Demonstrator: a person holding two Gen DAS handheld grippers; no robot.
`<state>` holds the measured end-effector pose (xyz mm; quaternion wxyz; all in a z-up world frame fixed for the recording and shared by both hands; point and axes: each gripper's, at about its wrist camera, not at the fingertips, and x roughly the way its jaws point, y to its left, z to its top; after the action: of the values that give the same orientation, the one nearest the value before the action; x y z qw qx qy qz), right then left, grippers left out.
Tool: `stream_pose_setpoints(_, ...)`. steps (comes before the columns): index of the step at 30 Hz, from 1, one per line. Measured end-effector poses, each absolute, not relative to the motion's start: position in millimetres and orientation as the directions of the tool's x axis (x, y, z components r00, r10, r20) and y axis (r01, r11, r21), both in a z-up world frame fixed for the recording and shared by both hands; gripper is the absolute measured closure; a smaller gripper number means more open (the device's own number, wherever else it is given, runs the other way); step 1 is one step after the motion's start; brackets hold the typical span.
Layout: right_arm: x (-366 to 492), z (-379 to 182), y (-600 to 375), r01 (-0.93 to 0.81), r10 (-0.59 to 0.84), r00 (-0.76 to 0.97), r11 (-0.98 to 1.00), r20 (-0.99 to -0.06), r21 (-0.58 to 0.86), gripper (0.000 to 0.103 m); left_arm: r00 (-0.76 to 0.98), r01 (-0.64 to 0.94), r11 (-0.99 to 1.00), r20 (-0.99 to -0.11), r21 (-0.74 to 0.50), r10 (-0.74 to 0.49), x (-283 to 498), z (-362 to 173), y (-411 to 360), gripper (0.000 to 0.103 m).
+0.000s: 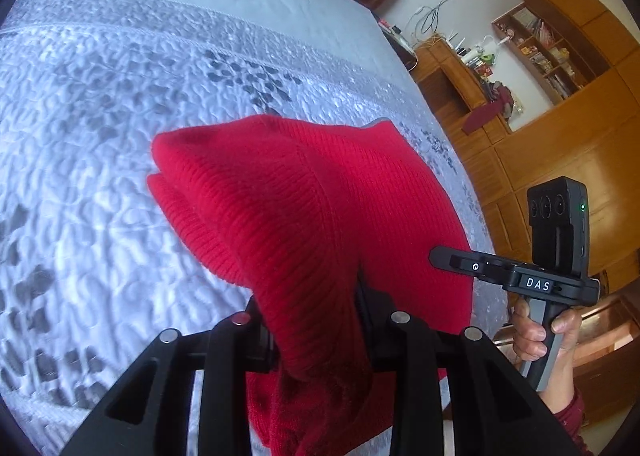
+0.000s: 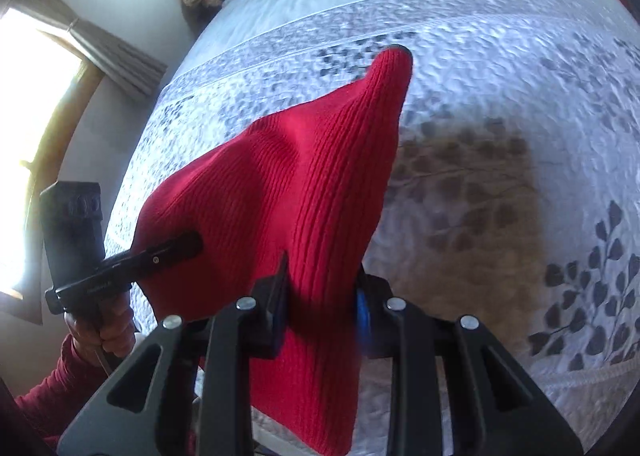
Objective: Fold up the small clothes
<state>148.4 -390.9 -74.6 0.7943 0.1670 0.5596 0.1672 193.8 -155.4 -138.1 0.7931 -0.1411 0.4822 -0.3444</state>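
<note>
Both grippers [image 1: 316,320] [image 2: 320,296] pinch ribbed red knit [image 1: 304,196], over quilted bedspread [image 1: 100,116].

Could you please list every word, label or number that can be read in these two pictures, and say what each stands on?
"DAS": white letters on the side of the right tongs, in the left wrist view.
Faint lettering on the left tongs, in the right wrist view: too blurred to read.
Books on the wooden shelf: too small to read.

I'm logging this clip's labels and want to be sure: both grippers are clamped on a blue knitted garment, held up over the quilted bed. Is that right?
Not quite: the knitted garment is red, not blue, as the right wrist view shows plainly. The rest holds: the left gripper and the right gripper are both clamped on it, and it hangs above the quilted bed.
</note>
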Motion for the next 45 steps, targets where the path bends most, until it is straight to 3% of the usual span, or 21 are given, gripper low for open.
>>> stream_pose_setpoints(5, 162.4, -130.7, -424.2, -0.003, 0.447, 0.25, 0.888, -0.859, 0.461, 0.076, 0.228, 0.345, 0.787, -0.768, -0.512, -0.599, 206.3, -198.4, -191.3, 0.072)
stream_pose_setpoints(9, 156.6, -167.9, -437.4, 0.032, 0.483, 0.243, 0.863, -0.841, 0.505, 0.068, 0.235, 0.343, 0.813, -0.795, -0.47, -0.559, 201.3, -226.2, -192.8, 0.067)
stream_pose_setpoints(12, 152.1, -169.6, -442.3, 0.042, 0.479, 0.261, 0.862, -0.838, 0.505, 0.053, 0.242, 0.32, 0.824, -0.8, -0.468, -0.549, 198.2, -222.9, -192.6, 0.059)
stream_pose_setpoints(16, 129.7, -155.7, -450.6, 0.056, 0.475, 0.282, 0.859, -0.834, 0.508, 0.044, 0.248, 0.301, 0.844, -0.818, -0.444, -0.519, 183.1, -210.5, -186.4, 0.049)
stream_pose_setpoints(18, 111.2, -149.4, -451.9, 0.046, 0.476, 0.278, 0.861, -0.834, 0.507, 0.038, 0.248, 0.303, 0.84, -0.814, -0.449, -0.525, 173.2, -207.0, -180.7, 0.038)
stream_pose_setpoints(23, 63.6, -152.3, -455.7, 0.061, 0.503, 0.236, 0.846, -0.831, 0.529, 0.038, 0.193, 0.294, 0.835, -0.827, -0.464, -0.528, 143.8, -215.5, -177.3, 0.036)
stream_pose_setpoints(27, 42.9, -165.9, -454.7, 0.078, 0.528, 0.219, 0.829, -0.821, 0.554, 0.045, 0.204, 0.283, 0.851, -0.839, -0.442, -0.504, 133.9, -229.1, -180.1, 0.037)
stream_pose_setpoints(29, 42.2, -171.8, -452.5, 0.095, 0.548, 0.215, 0.812, -0.808, 0.576, 0.059, 0.226, 0.284, 0.858, -0.84, -0.428, -0.493, 132.0, -230.7, -181.0, 0.039)
stream_pose_setpoints(31, 43.0, -176.5, -449.2, 0.102, 0.574, 0.206, 0.793, -0.792, 0.601, 0.084, 0.23, 0.285, 0.864, -0.846, -0.414, -0.481, 132.0, -231.4, -181.3, 0.057)
stream_pose_setpoints(33, 40.8, -171.2, -444.0, 0.08, 0.576, 0.214, 0.795, -0.789, 0.601, 0.089, 0.224, 0.279, 0.867, -0.85, -0.414, -0.477, 129.5, -229.6, -181.0, 0.07)
stream_pose_setpoints(36, 29.5, -145.1, -442.7, 0.032, 0.575, 0.253, 0.799, -0.778, 0.601, 0.09, 0.23, 0.287, 0.871, -0.854, -0.398, -0.466, 126.3, -220.8, -178.4, 0.082)
stream_pose_setpoints(40, 24.2, -125.1, -440.2, 0.005, 0.576, 0.271, 0.8, -0.771, 0.6, 0.091, 0.234, 0.312, 0.871, -0.858, -0.38, -0.458, 122.4, -211.9, -181.6, 0.083)
stream_pose_setpoints(45, 26.0, -140.3, -428.0, 0.007, 0.516, 0.236, 0.846, -0.823, 0.532, 0.091, 0.255, 0.324, 0.886, -0.871, -0.332, -0.42, 116.3, -223.2, -185.6, 0.082)
